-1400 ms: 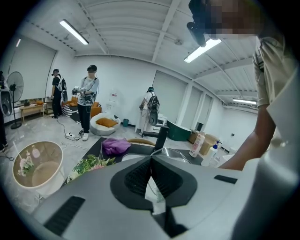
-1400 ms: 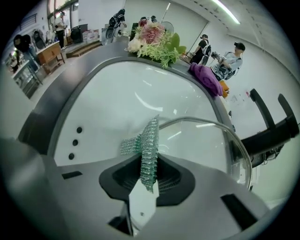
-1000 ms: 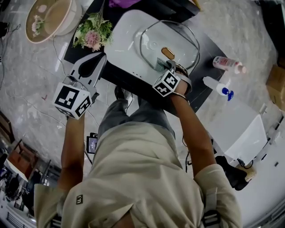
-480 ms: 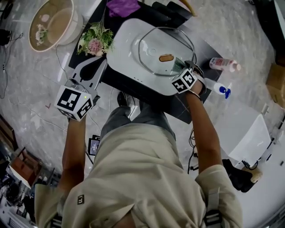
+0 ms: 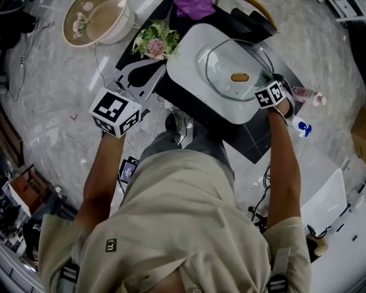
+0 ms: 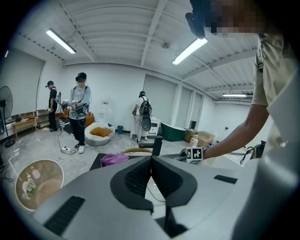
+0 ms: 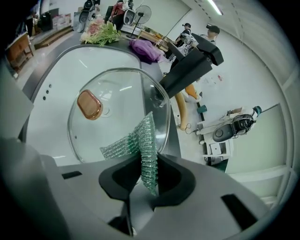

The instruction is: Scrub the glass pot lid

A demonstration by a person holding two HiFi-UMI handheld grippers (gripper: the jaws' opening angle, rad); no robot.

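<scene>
The left gripper (image 6: 151,159) is at the near left, off the table edge, its jaws together on nothing. To the right, the right gripper (image 7: 149,164) is clamped on a green mesh scrubber (image 7: 136,140) that touches the right rim of the glass pot lid (image 7: 117,84). The lid lies on a white tray (image 7: 51,84).

A dark table (image 5: 247,142) stands on a pale marble floor (image 5: 57,103). A broad white tray (image 5: 191,74) with rounded corners covers most of the table's middle and reaches its near edge. A bunch of flowers (image 5: 153,44) lies at the left end, just beside the tray. A purple cloth (image 5: 194,7) sits at the far edge, with black items (image 5: 254,23) near the far right corner. The right end is bare. On the floor, a round beige bowl (image 5: 94,20) lies beyond the left end, and two bottles (image 5: 309,96) lie off the right end.
</scene>
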